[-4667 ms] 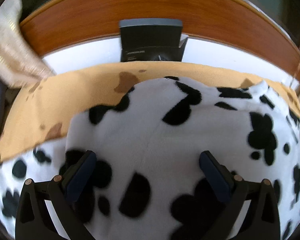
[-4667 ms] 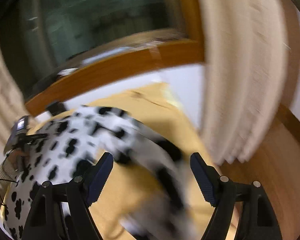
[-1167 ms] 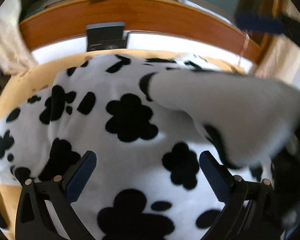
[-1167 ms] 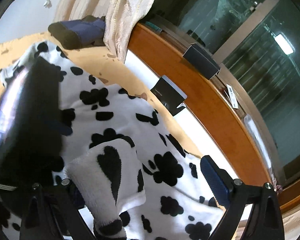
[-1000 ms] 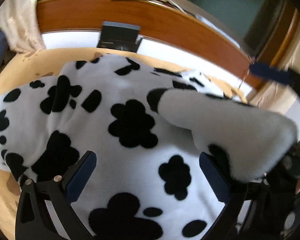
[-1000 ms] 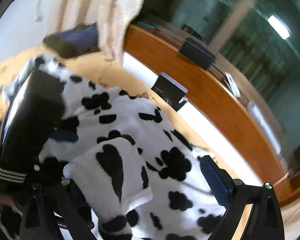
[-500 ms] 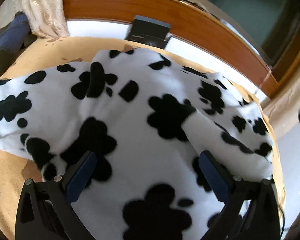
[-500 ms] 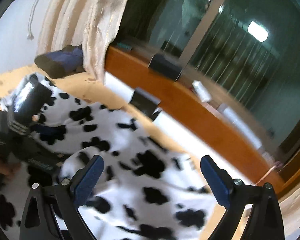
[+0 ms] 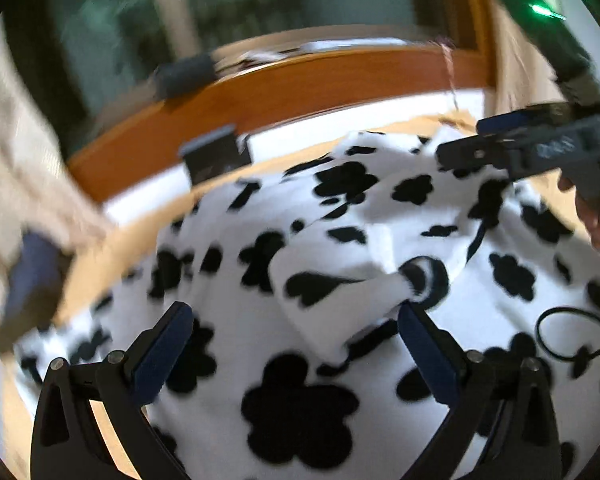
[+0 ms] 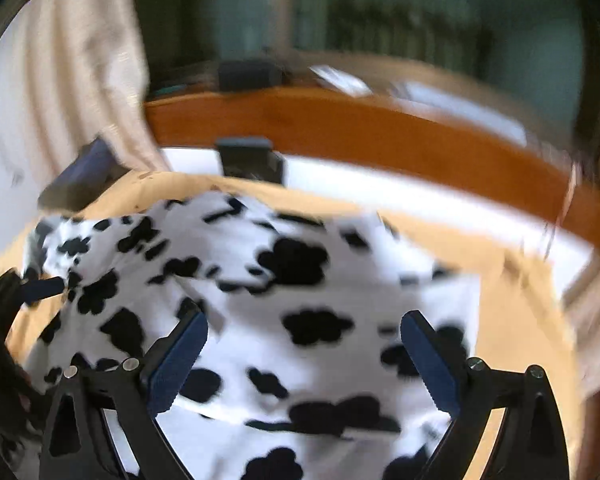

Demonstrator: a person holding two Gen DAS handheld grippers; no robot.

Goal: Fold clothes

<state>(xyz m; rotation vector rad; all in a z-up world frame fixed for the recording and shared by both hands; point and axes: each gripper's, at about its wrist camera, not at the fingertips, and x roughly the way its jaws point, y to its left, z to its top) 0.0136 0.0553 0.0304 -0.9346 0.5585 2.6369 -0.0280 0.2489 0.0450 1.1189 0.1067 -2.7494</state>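
Fleece everywhere: the white garment with black blotches [image 9: 324, 280] lies spread across the tan sheet [image 10: 512, 320], filling the lower half of both wrist views. Left gripper [image 9: 296, 344] sits over it with jaws spread wide and nothing between them, only fabric showing underneath. One sleeve [image 9: 340, 292] is folded in across the body of the garment, its dark-spotted cuff lying just beyond the left gripper's right-hand finger. Right gripper [image 10: 304, 354] is likewise over the cloth, jaws spread wide and gripping nothing; in the left view it shows at the upper right, carried by a hand [image 9: 598, 216] whose fingers curl around its handle, above the far right edge of the garment. A thin black cable loop [image 9: 572, 336] rests on the fleece at the right. Behind the sheet there is a white strip and then a wooden ledge [image 10: 360, 136] running across, with a small dark box [image 10: 248, 160] standing against it and another dark object [image 10: 248, 74] on top. A cream curtain [image 10: 80, 80] hangs at the left, and a dark blue bundle [image 10: 80, 180] lies below it at the sheet's corner. Both views are smeared with motion blur, so the fine detail of the fabric's edges is hard to read.
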